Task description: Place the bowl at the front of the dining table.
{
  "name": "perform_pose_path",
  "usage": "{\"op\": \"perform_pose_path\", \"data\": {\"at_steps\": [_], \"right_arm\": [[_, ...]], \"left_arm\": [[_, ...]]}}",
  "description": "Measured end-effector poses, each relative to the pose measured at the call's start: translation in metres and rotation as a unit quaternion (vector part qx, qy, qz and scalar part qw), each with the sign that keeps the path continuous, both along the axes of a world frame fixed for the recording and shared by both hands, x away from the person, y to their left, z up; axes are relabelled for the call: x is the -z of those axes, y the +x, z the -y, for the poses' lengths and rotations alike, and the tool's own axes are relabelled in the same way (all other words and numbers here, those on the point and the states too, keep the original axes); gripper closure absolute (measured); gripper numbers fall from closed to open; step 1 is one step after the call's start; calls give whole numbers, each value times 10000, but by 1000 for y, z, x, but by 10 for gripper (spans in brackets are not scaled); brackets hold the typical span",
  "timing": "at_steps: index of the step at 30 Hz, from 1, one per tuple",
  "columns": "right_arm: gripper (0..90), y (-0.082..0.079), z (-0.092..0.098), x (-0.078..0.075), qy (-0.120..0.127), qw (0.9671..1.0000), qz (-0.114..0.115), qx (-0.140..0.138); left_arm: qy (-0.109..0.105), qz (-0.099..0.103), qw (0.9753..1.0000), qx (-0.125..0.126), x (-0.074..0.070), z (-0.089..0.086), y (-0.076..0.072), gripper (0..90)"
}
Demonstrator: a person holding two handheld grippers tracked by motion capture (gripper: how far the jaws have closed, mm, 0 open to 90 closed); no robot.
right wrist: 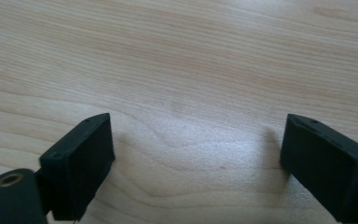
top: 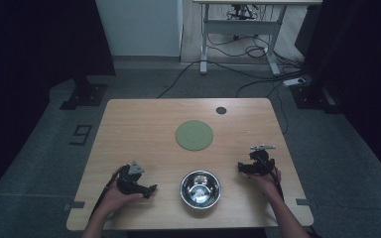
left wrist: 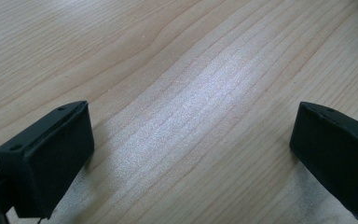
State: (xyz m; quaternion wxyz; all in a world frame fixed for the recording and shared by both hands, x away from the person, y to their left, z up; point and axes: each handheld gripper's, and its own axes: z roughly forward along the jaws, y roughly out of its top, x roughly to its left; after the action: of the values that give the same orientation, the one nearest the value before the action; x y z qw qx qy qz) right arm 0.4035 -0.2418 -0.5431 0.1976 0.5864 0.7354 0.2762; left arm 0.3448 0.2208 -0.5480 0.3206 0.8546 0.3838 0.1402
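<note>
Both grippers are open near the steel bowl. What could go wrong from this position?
1. The bowl is smooth, rounded steel; open jaws closing on its rim may slip or tip it.
2. It sits near the table's front edge, so a push might send it off.
3. The left gripper and right gripper flank it and could collide.

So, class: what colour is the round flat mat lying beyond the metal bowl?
The mat is a muted sage green, seen best in the high view.
</note>
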Motion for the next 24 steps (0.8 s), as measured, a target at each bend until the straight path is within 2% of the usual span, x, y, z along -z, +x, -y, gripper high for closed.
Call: {"op": "perform_pose_path", "data": {"at_steps": [1, 5, 11, 24], "right_arm": [[113, 0, 0, -2, 81, 10000, 11, -16], [124, -1, 1, -7, 119, 9999, 90, -38], [133, -5, 2, -18, 317, 9992, 221, -59], [152, -9, 1, -24, 375, 9988, 262, -195]], "left_arm": [[5, 1, 10000, -2, 0, 0, 0, 0], [5, 4, 10000, -4, 0, 0, 0, 0], [2, 3, 10000, -2, 0, 1, 0, 0], [2, 1, 10000, 1, 0, 1, 0, 0]]}}
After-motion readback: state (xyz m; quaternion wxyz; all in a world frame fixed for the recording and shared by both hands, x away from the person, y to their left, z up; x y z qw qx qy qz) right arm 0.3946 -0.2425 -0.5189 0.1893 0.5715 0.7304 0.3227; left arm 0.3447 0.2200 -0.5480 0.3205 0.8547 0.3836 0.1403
